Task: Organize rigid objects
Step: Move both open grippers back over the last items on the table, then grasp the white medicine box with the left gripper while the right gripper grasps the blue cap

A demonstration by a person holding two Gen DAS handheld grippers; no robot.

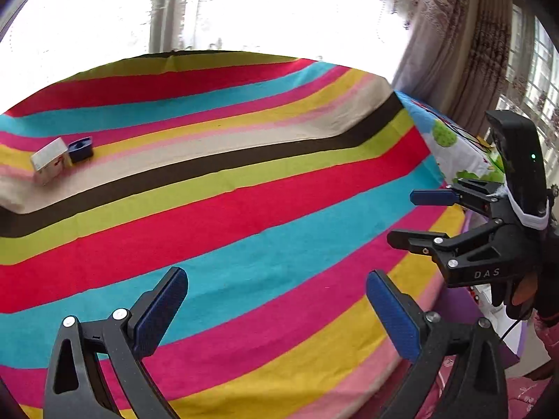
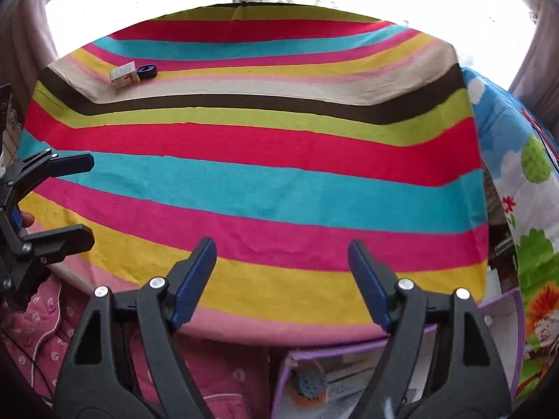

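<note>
Both our left gripper and right gripper are spread wide, holding nothing; the pale box touches the dark blue block on the striped cloth's far-left beige band; both look light and stiff, so we'd pinch their flat sides.

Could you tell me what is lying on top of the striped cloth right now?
On the cloth: a white box touching a small blue box. What the cloth covers is hidden.

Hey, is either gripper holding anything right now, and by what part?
Nothing is held. The left gripper and right gripper are both open and empty; the white box and blue block lie far off.
</note>
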